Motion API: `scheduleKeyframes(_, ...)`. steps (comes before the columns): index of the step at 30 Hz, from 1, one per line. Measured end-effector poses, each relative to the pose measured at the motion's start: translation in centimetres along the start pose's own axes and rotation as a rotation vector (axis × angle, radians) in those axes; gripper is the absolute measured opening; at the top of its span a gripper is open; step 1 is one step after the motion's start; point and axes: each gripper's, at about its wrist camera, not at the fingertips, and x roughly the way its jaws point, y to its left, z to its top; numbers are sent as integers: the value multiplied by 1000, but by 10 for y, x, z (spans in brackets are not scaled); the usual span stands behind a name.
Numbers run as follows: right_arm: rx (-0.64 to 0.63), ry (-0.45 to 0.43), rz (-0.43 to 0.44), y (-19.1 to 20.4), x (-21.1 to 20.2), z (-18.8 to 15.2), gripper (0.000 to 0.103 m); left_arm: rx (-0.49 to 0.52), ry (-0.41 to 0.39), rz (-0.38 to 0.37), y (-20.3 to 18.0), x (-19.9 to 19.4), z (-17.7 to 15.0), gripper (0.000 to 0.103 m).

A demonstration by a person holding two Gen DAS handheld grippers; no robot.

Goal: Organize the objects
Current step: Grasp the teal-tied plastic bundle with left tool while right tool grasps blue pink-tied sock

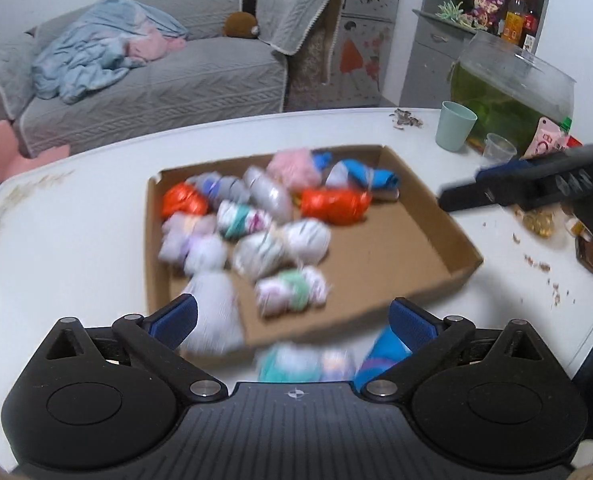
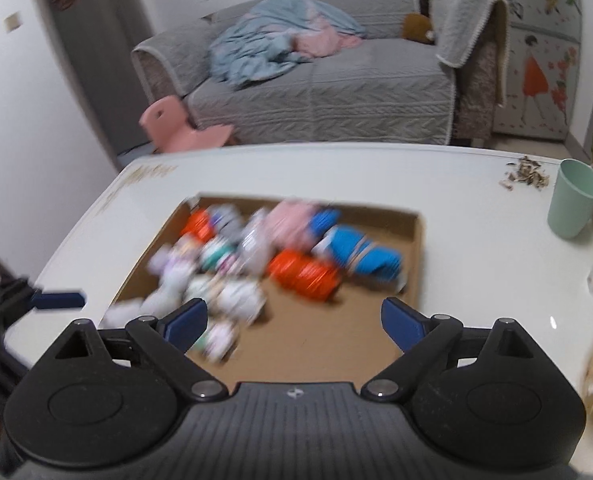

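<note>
Counter (image 1: 76, 240) in the left wrist view is white, with a shallow cardboard box (image 1: 416, 240) on it holding blurred rolled sock bundles (image 1: 280, 236). More bundles (image 1: 308, 360) lie just outside the box's near edge. Beyond the box stand a mint cup (image 1: 454, 126) and a green-filled fish tank (image 1: 508, 84); behind it is a grey sofa (image 1: 168, 84). The left gripper (image 1: 292, 320) hangs over the box's near edge, fingers (image 1: 174, 318) spread wide and empty. The right gripper (image 1: 476, 192) reaches in beside the box's far corner.

Right wrist view shows the same cardboard box (image 2: 412, 256), its sock bundles (image 2: 300, 268), the counter (image 2: 476, 264) and sofa (image 2: 328, 96). The right gripper (image 2: 294, 322) hovers above the box, fingers (image 2: 402, 322) wide apart, gripping nothing.
</note>
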Motion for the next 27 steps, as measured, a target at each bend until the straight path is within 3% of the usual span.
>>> scheduleKeyframes(8, -222, 83, 53, 57, 24, -59, 98, -19, 27, 75, 20, -9, -53, 102)
scheduleKeyframes(17, -305, 136, 54, 80, 61, -66, 98, -103, 56, 89, 49, -15, -70, 102)
scheduleKeyframes(22, -306, 171, 26, 78, 64, -74, 71, -60, 67, 55, 42, -2, -65, 102)
scheduleKeyframes(27, -256, 201, -13, 57, 49, -74, 66, -8, 76, 9, 24, 20, -61, 102)
